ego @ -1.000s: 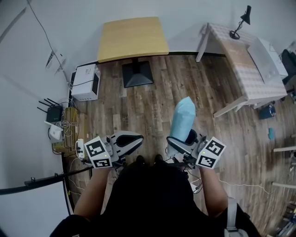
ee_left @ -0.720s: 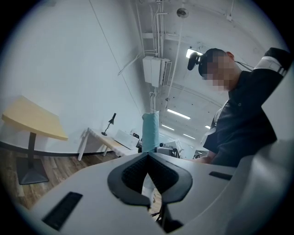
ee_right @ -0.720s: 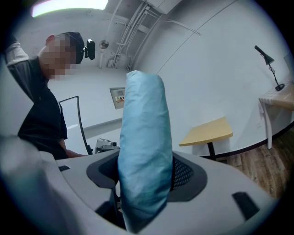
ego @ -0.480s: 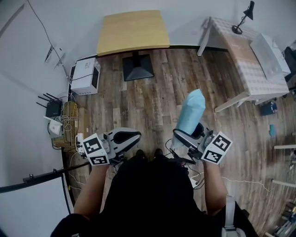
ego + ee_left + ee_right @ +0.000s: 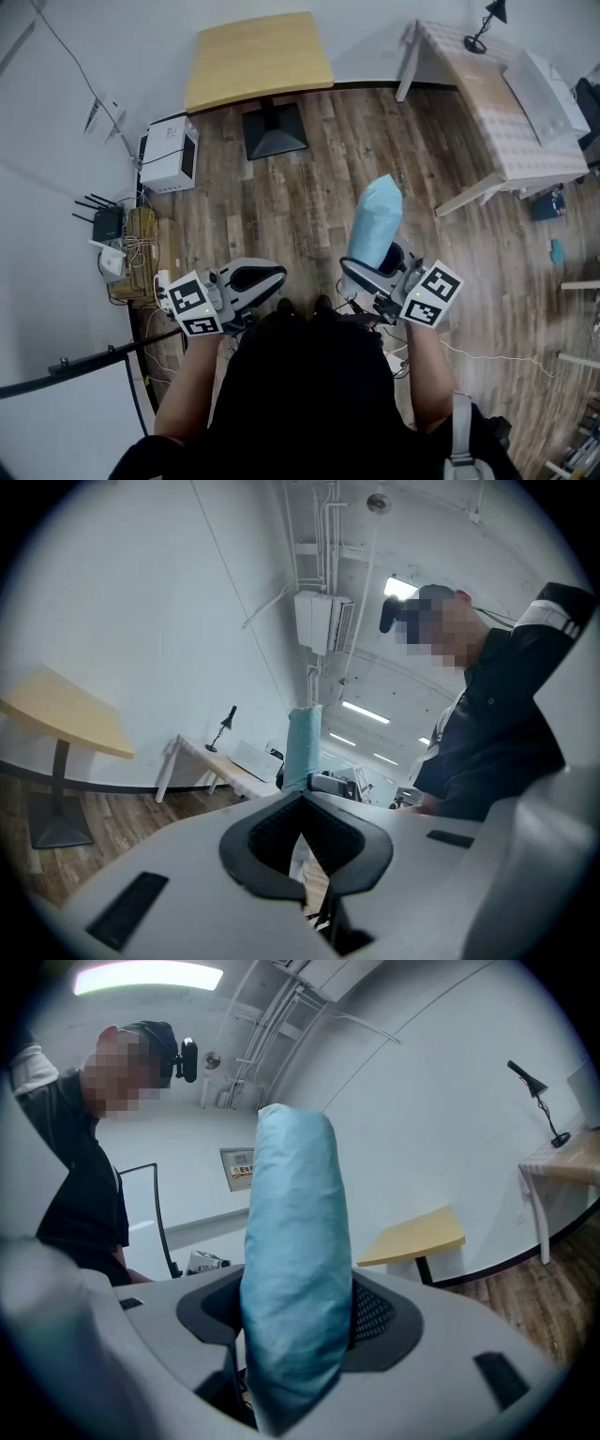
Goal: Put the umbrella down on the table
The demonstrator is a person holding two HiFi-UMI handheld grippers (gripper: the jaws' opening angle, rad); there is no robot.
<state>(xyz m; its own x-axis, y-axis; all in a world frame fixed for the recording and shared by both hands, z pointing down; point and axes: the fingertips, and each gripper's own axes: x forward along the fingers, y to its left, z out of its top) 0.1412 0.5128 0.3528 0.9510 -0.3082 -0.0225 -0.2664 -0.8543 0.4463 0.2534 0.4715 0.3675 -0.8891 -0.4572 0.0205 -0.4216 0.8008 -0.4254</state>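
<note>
Floorboards point(image 5: 300, 197) lie open between you and the yellow surface point(image 5: 258, 61), whose near edge is well ahead. The folded blue umbrella point(image 5: 375, 220) stands upright over the floor, clamped in your right hand-held gripper point(image 5: 372, 274). Your left hand-held gripper point(image 5: 272, 278) has its jaws together, empty.
</note>
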